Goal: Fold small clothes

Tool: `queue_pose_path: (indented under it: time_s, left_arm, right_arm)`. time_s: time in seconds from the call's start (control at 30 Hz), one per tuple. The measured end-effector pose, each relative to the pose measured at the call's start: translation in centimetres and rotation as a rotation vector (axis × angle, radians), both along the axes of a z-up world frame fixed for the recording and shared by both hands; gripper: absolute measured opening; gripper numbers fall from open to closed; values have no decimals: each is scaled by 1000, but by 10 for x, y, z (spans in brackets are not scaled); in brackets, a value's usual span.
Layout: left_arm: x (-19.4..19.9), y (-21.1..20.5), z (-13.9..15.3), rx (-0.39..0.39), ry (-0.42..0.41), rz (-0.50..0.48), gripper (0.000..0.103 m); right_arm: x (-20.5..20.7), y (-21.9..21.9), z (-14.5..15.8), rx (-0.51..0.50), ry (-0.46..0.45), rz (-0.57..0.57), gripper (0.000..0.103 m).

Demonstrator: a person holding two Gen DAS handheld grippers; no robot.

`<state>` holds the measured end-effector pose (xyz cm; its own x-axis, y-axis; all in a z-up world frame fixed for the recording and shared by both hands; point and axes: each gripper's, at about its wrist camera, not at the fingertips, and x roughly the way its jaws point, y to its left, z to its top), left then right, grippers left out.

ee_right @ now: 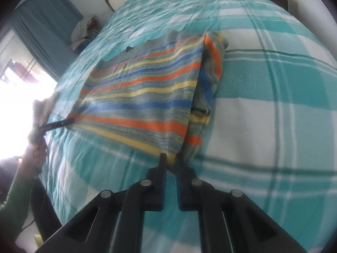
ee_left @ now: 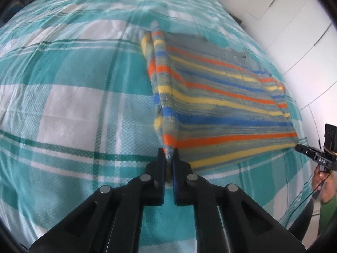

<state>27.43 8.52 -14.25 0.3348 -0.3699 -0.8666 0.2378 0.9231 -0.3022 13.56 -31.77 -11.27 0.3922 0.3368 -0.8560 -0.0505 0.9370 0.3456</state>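
— Claw on the left [ee_left: 168,155]: what is it doing?

— Clenched on the sweater [ee_left: 221,97]. Its two black fingers pinch the near left corner of the striped knit, where a folded sleeve edge runs down into the gap between them.

— And the right claw [ee_right: 170,158]?

— Clenched too, on the near right corner. The yellow hem stripe sits between its fingers, with a bunched fold of sleeve just beside them on the right.

— Can each camera see the other claw?

— Yes. In the left view the right claw shows at the far right edge, its tip at the sweater's corner, with a hand [ee_left: 322,184] and a green sleeve [ee_left: 329,204] below it. In the right view the left claw appears at the left edge, tip touching the opposite corner, though window glare washes out much of it.

— Where does the sweater lie?

— On the bed [ee_left: 63,109], over a teal and white plaid cover. Grey knit with orange, yellow and blue stripes. The far part lies flat on the cover; the near hem is stretched between the two claws and looks slightly raised. Both sleeves seem folded inward along the sides.

— Anything else nearby?

— A pile of clothes [ee_right: 83,32] beside the bed's far left edge in the right view, next to a teal curtain [ee_right: 46,14]. White cupboard doors [ee_left: 294,21] stand to the right in the left view.
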Motion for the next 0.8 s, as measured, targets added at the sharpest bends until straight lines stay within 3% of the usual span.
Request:
queue_pose_path:
  time_s: [0.1, 0.2, 0.23, 0.27, 0.33, 0.4, 0.5, 0.63, 0.8]
  left_arm:
    - [7, -11, -16, 57, 33, -14, 4]
    - [4, 1, -13, 26, 45, 27, 12]
    - [0, 7, -10, 27, 48, 41, 16]
    - [-5, 12, -7, 32, 43, 49, 21]
    - [-23, 20, 7, 77, 6, 75, 55]
    - [-46, 24, 25, 138, -73, 89, 74]
    - [-73, 31, 44, 139, -167, 108, 90]
    - [-82, 30, 47, 144, -258, 179, 95]
    - [-63, 24, 22, 196, -285, 252, 95]
  right_arm:
    - [10, -6, -29, 1, 56, -33, 6]
    - [7, -15, -30, 38, 19, -61, 7]
    - [3, -17, -27, 38, 7, -62, 8]
    - [-2, -20, -24, 38, -5, -68, 17]
    - [-17, -26, -16, 33, -26, -87, 35]
    - [-36, -27, -1, -23, -82, -101, 60]
    - [-62, -28, 16, -125, -170, -125, 66]
    - [-84, -24, 20, -150, -240, -201, 67]
    - [-87, -15, 2, -258, -283, -269, 72]
